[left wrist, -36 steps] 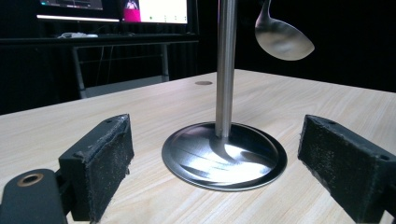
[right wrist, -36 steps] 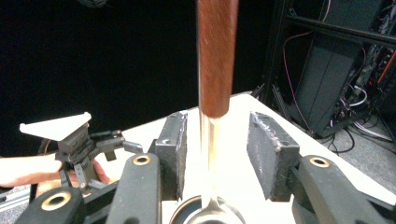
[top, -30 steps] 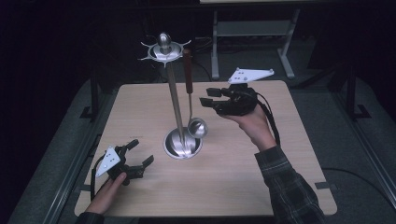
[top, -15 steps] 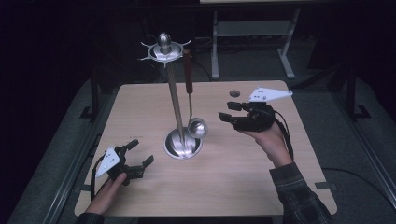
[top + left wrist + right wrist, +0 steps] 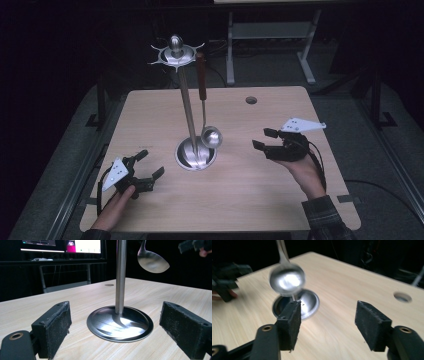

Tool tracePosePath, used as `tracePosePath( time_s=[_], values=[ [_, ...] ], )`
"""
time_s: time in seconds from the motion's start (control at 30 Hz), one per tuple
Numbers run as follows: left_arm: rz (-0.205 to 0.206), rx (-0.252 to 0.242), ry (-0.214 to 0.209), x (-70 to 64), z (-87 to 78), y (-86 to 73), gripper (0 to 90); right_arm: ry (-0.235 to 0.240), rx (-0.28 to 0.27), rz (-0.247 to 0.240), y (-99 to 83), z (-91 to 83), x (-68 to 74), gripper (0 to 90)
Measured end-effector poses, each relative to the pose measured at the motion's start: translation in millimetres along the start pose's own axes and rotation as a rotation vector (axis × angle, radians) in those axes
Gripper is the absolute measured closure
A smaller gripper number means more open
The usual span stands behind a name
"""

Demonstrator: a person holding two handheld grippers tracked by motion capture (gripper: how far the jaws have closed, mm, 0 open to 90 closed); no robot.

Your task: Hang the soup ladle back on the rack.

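Ladle: shiny steel bowl, reddish-brown handle, hanging from the stand's top hooks above the base.
Stand: polished pole rising from a round base, mid-table.
Left gripper: resting released, empty.
Right gripper: hovering released, empty.
Writing: none legible.

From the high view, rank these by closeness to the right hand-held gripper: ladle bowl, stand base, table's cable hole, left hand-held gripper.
From the right hand-held gripper:
1. Ladle bowl, just to its left, hanging.
2. Stand base, farther left, on the table.
3. Cable hole, at the far edge; close to the base's distance, hard to call.
4. Left hand-held gripper, at the near left.
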State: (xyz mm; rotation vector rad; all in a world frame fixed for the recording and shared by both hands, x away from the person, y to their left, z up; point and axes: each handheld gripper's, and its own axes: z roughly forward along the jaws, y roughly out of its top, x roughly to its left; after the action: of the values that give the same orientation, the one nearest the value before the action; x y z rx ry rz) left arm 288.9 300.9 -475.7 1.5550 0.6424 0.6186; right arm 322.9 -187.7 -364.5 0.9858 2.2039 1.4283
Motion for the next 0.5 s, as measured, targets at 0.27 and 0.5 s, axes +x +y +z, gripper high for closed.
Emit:
tracePosePath(
  time_s=[0.27, 0.5],
  values=[
    [-0.006, -0.002, 0.000, -0.5, -0.6, -0.3, 9.7, -0.079, 0.070, 0.017, -39.8, -3.7, -7.4, 24.9],
    [-0.001, 0.001, -0.003, 0.5, -1.1, -0.2, 9.7, -0.114, 0.108, 0.053, -76.3, -8.9, -11.0, 14.1]
  ],
)
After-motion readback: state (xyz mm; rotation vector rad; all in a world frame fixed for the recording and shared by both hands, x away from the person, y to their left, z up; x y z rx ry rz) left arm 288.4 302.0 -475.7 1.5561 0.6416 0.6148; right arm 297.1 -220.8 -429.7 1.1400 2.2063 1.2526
